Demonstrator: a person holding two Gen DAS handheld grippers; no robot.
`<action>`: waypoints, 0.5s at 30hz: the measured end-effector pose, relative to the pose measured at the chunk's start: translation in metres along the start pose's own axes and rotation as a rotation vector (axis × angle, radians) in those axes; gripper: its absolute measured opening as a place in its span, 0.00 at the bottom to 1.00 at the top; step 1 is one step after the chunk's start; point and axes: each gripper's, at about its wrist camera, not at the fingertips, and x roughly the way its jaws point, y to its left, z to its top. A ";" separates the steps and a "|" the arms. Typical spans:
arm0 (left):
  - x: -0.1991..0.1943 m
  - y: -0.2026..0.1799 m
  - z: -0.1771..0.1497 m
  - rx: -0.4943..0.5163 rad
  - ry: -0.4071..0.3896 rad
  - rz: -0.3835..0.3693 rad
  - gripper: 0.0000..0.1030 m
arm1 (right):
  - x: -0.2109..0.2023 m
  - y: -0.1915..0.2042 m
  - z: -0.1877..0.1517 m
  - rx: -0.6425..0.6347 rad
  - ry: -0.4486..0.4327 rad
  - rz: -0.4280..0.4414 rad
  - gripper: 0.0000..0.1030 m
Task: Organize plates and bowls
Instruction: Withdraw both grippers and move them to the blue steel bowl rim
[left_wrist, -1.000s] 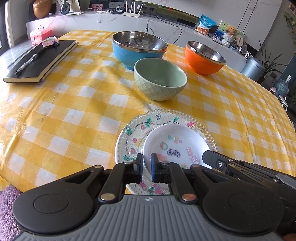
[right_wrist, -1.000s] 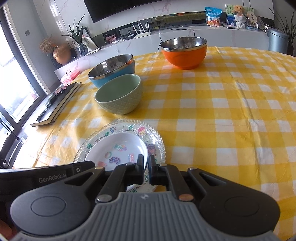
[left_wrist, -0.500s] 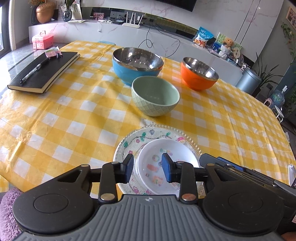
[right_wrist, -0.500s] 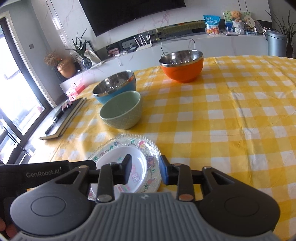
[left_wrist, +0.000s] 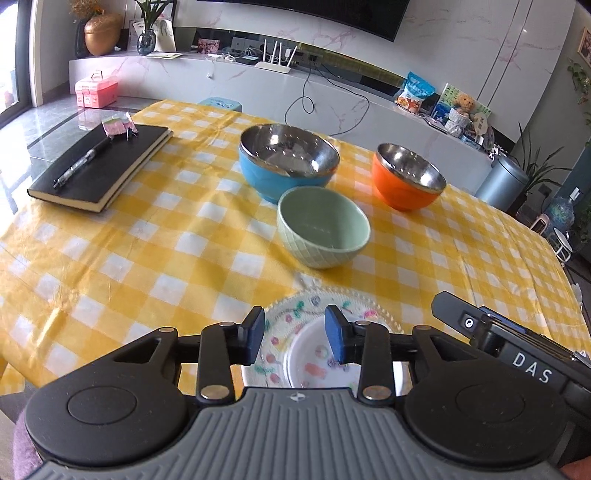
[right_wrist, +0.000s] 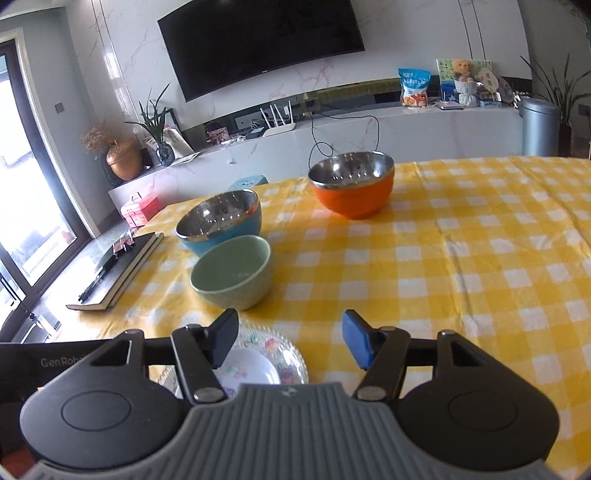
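Covering: a yellow-and-white checked cloth, smooth and slightly creased, spreads over the whole worktop (left_wrist: 122, 258).
Room: a living room with pale marble-look walls, a large dark curved television (right_wrist: 258, 40) and a long white ledge carrying a white router, cables and snack bags.
Plates: a clear glass plate with a beaded rim and coloured sticker motifs (left_wrist: 354, 299) lies at the near edge; a smaller white glossy dish with similar motifs (left_wrist: 314, 354) sits on top of it.
Green bowl: a pale green ceramic bowl with a quilted diamond texture (left_wrist: 323, 227) stands upright just beyond the plates.
Blue bowl: a blue bowl with a shiny steel lining (left_wrist: 288, 162) stands behind the green one, just beside it.
Orange bowl: an orange bowl with a steel lining (left_wrist: 406, 181) stands apart to the right.
Notebook: a black hardcover notebook (left_wrist: 99, 166) lies at the far left with a dark pen resting on it.
Left tongs: the left tongs (left_wrist: 295, 334) hover above the stacked plates, blue pads parting to a moderate gap, nothing gripped.
Right tongs: the right tongs (right_wrist: 290, 341) hover beside the plates, pads parting wide, only cloth showing between them.
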 end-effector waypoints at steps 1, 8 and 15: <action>0.000 0.002 0.005 -0.004 -0.007 0.006 0.40 | 0.003 0.002 0.004 -0.003 -0.001 0.006 0.60; 0.007 0.013 0.042 -0.019 -0.053 0.033 0.40 | 0.025 0.013 0.035 -0.022 -0.022 -0.012 0.60; 0.029 0.018 0.071 -0.022 -0.063 0.036 0.40 | 0.058 0.023 0.060 -0.057 0.009 -0.033 0.54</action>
